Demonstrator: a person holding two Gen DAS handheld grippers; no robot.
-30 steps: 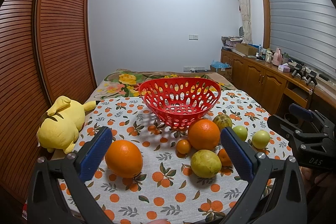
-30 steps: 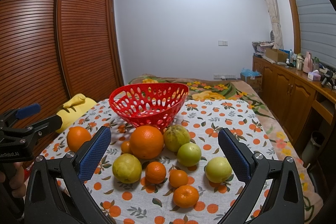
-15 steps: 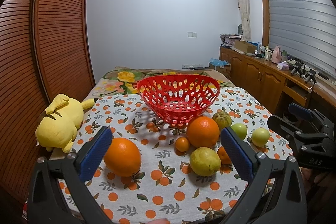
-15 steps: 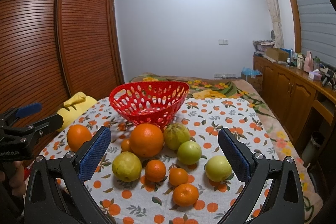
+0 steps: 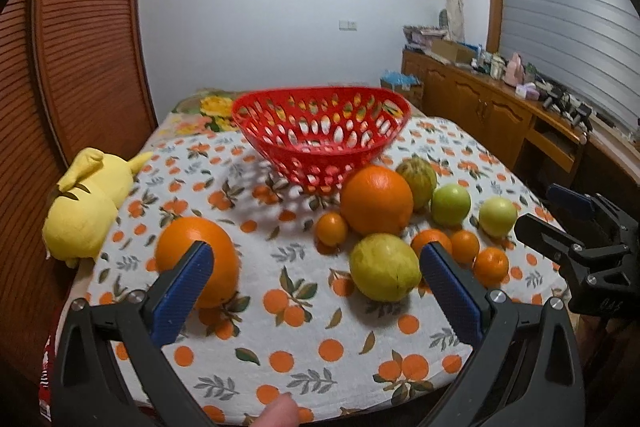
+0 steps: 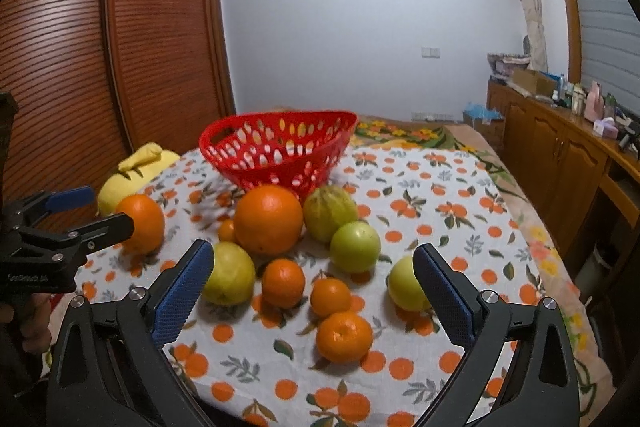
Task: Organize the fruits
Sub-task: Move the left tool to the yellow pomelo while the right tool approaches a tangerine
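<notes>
- Left gripper (image 5: 312, 275), fingers spread wide and empty, hovers over the fruit-print counter (image 5: 280, 355).
- Right gripper (image 6: 310, 275), fingers likewise released.
- Fruits cluster mid-frame before the empty red basket (image 5: 320, 131); one large orange (image 5: 192, 251) sits lower left.

The left gripper's (image 5: 314, 261) near pad covers the lower right of the lone orange (image 5: 188, 255). In the right wrist view, the right gripper's (image 6: 312, 261) pad at 3 o'clock hides part of a pale green fruit (image 6: 404, 285) (kind unclear). The clutter (image 6: 592, 103) on the sideboard is too small to identify. The basket (image 5: 320, 135) looks slightly blurred.
</notes>
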